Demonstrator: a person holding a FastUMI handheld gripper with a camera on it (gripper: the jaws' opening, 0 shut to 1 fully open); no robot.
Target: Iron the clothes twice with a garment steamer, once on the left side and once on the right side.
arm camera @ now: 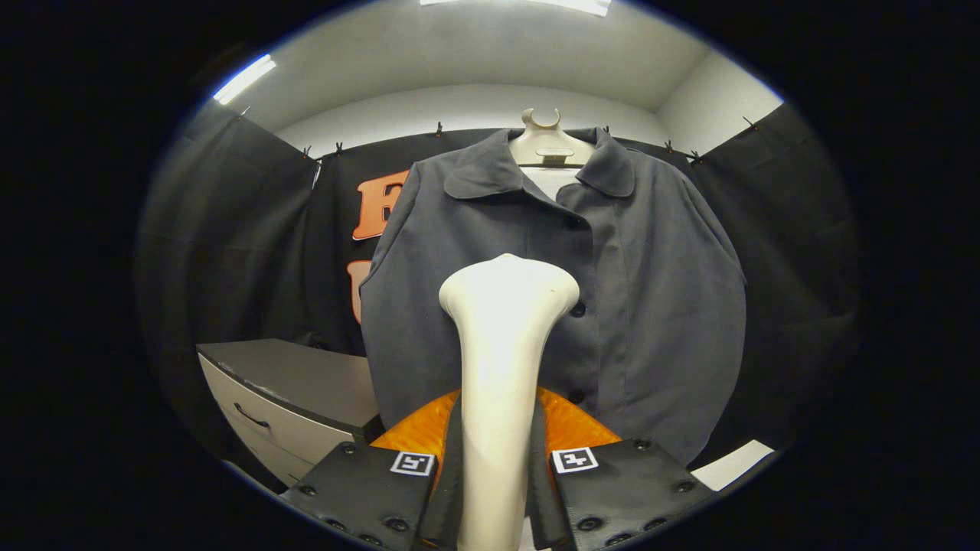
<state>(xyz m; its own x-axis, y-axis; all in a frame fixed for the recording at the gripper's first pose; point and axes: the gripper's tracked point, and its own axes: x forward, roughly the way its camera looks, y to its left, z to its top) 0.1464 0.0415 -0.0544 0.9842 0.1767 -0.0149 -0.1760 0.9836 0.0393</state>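
Between the jaws, gripped on both sides — cream garment steamer, upright, head flared, before buttoned grey jacket.

The gripper carries 2 square markers and round screws.

I found no readable words, brands or numbers. The only signs were 2 small square black-and-white markers, 1 on top of each finger of my gripper, and they carried patterns, not text.
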